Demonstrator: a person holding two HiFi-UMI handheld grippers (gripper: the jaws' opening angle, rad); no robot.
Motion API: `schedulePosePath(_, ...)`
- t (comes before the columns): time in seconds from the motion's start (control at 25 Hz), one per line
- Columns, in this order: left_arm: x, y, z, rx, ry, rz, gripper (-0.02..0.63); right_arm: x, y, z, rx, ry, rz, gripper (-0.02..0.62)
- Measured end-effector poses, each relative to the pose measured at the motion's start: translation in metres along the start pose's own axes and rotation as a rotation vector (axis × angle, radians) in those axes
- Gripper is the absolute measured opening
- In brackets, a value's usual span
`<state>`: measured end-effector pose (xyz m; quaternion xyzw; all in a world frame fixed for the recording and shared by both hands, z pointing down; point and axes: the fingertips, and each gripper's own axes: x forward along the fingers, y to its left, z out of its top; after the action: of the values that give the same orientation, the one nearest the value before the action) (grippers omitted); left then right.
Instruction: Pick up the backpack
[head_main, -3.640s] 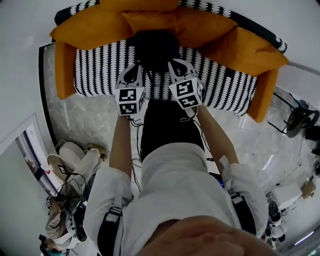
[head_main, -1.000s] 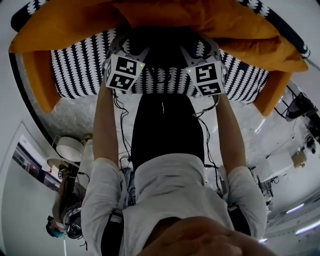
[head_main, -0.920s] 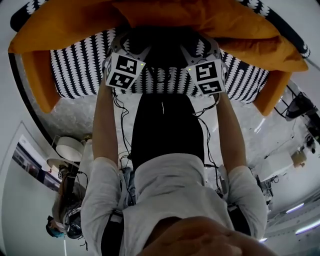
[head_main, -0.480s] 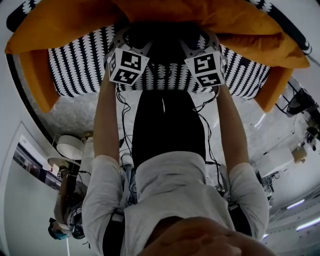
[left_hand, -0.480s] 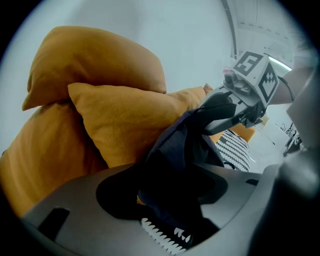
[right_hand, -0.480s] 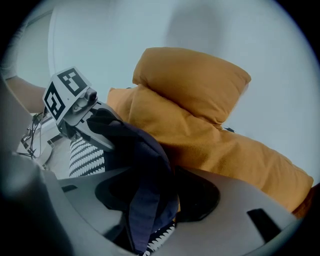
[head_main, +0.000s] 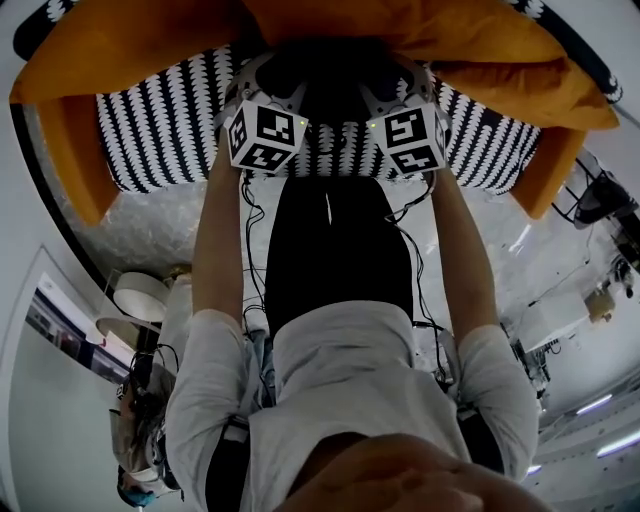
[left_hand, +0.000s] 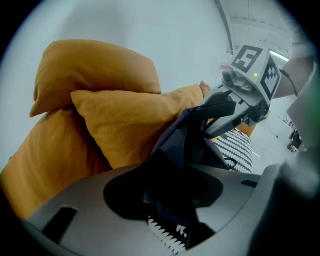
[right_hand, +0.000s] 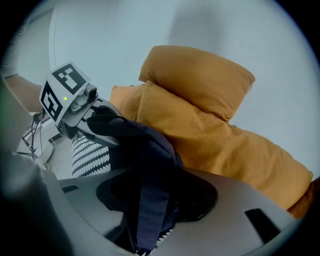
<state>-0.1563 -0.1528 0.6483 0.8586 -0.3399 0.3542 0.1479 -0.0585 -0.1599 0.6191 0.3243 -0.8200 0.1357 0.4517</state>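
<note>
A dark backpack (head_main: 325, 85) leans against the orange cushions on the striped sofa. My left gripper (head_main: 262, 95) is at its left side and my right gripper (head_main: 405, 95) at its right side. In the left gripper view, dark backpack fabric (left_hand: 180, 150) bunches between my left gripper (left_hand: 167, 200) jaws, which have just been closing on it. The right gripper (left_hand: 227, 112) pinches the pack's far top. In the right gripper view, a backpack strap (right_hand: 145, 200) runs through my right gripper (right_hand: 155, 202), whose jaws have also been closing. The left gripper (right_hand: 92, 125) clamps the fabric opposite.
Big orange cushions (head_main: 130, 45) crowd behind and beside the pack on the black-and-white sofa (head_main: 160, 130). The person's legs (head_main: 335, 260) stand right at the sofa's front edge. Cables (head_main: 250, 230) trail over the marble floor, and a round stool (head_main: 140, 300) stands at the left.
Since the oldest frame both grippers have gone up onto the backpack and the sofa looms closer. Within the last second the marker cubes have edged inward and the left one has rolled slightly.
</note>
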Motion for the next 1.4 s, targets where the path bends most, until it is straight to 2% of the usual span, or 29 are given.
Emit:
schedulePosePath(0.32,-0.013,-0.014,-0.011,-0.002,-0.018,0.007,0.128,-0.010,0.021,-0.005,0.029,-0.007,-0.030,0.213)
schedulePosePath(0.52,-0.022,-0.034,-0.007,-0.005,0.001,0.008,0.101,-0.030,0.029,-0.016,0.056,-0.013,-0.035,0.198)
schedulePosePath(0.84,-0.049,-0.064,-0.004,-0.025,0.044,0.007,0.091,-0.062,0.045,-0.028,0.146,-0.047,-0.030,0.161)
schedulePosePath(1.12,-0.065,-0.095,-0.008,-0.039,0.088,0.017,0.089,-0.082,0.058,-0.045,0.184,-0.075,-0.028,0.100)
schedulePosePath(1.28,-0.074,-0.115,-0.013,-0.026,0.115,0.008,0.085,-0.093,0.071,-0.052,0.201,-0.082,-0.020,0.084)
schedulePosePath(1.4,-0.081,-0.128,-0.017,-0.051,0.119,0.013,0.081,-0.102,0.081,-0.058,0.218,-0.087,-0.007,0.078)
